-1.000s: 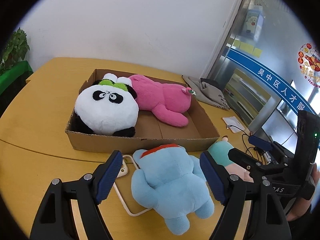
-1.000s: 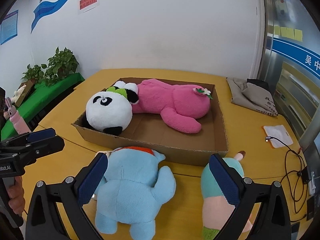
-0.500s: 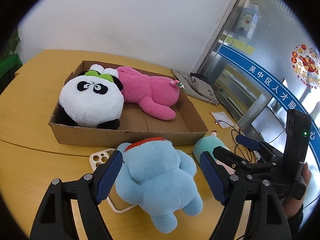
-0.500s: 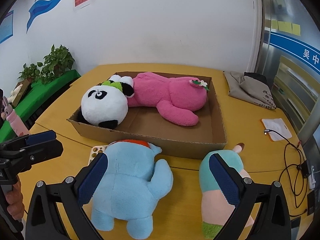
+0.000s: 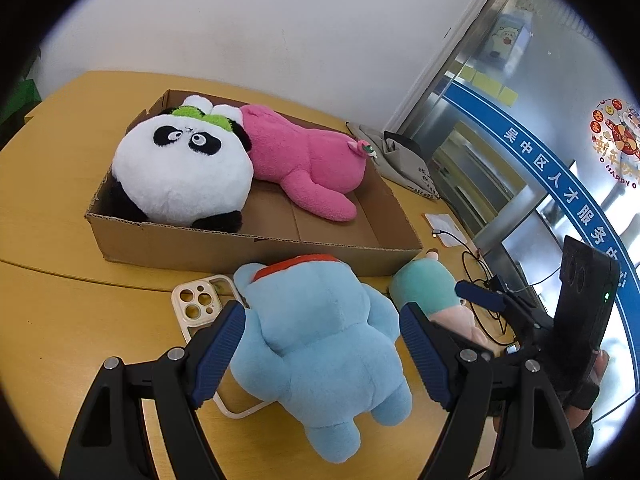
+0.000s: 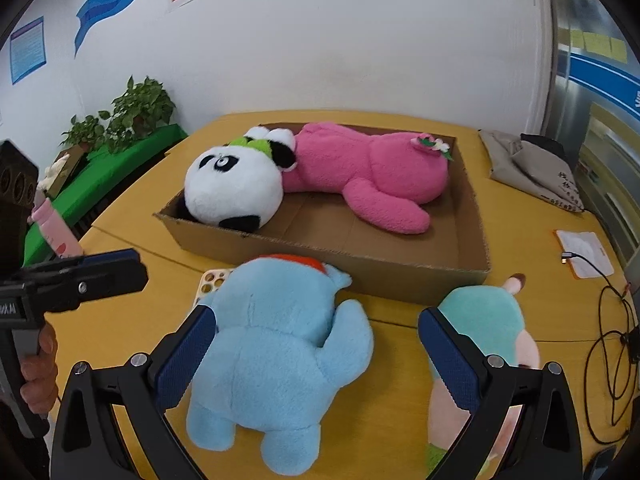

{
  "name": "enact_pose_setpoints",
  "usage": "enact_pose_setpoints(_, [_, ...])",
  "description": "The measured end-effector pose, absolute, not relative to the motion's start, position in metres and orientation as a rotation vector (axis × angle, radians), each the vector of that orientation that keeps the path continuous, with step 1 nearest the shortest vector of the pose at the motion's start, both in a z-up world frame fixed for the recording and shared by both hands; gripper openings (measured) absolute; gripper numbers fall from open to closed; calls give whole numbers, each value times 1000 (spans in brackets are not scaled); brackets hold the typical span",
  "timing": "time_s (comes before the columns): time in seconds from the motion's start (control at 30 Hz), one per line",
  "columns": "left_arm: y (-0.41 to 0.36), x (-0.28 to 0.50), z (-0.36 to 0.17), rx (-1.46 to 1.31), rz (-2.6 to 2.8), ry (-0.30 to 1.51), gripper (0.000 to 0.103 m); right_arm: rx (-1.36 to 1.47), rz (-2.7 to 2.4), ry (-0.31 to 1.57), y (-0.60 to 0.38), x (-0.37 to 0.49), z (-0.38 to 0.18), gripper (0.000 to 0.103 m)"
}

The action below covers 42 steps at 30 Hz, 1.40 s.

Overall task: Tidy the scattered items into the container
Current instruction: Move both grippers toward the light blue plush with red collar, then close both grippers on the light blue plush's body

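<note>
Both tools point downward with jaws spread wide: the left tool and the right tool, each hand-held.

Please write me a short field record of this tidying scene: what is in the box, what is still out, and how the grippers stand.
container: shallow cardboard box on yellow table
in box: panda plush, pink plush
still outside: blue plush lying in front of box; teal-and-pink plush to its right; phone case partly under blue plush
left gripper: open, fingers on either side of blue plush, not seen pressing
right gripper: open, holding nothing
off to the side: grey cloth bag, cable
</note>
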<state>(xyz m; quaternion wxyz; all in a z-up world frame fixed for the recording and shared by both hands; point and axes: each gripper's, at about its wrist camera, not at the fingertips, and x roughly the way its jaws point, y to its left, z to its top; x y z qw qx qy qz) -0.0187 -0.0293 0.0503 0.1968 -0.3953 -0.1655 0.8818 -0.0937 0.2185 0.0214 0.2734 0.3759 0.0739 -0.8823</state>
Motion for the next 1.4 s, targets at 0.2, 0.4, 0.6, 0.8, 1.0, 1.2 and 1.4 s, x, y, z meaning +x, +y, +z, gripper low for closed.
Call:
enact_pose_setpoints(0.2, [-21,-40,28,-1166,2373,-498,80,1036,-2218,325,185,-72,-26,103])
enact_pose_setpoints(0.4, [-2,-82,-3,-1318,2236,-480,79,1032,-2255,344,176,-80,-51,103])
enact_pose_setpoints(0.6, [11,-98,-22,-1410,2233,-427,79,1025,-2258,317,177,-86,-52,103])
enact_pose_setpoints(0.8, [13,-103,-30,-1471,2183,-384,80,1068,-2244,342,162,-98,-64,103])
enact_pose_setpoints(1.0, [5,-109,-43,-1508,2099,-451,82,1102,-2242,364,155,-102,-70,103])
enact_pose_setpoints(1.2, [8,-101,-36,-1467,2104,-428,73,1060,-2269,354,162,-91,-64,93])
enact_pose_setpoints(1.4, [5,-90,-24,-1464,2118,-434,67,1002,-2288,377,162,-75,-55,86])
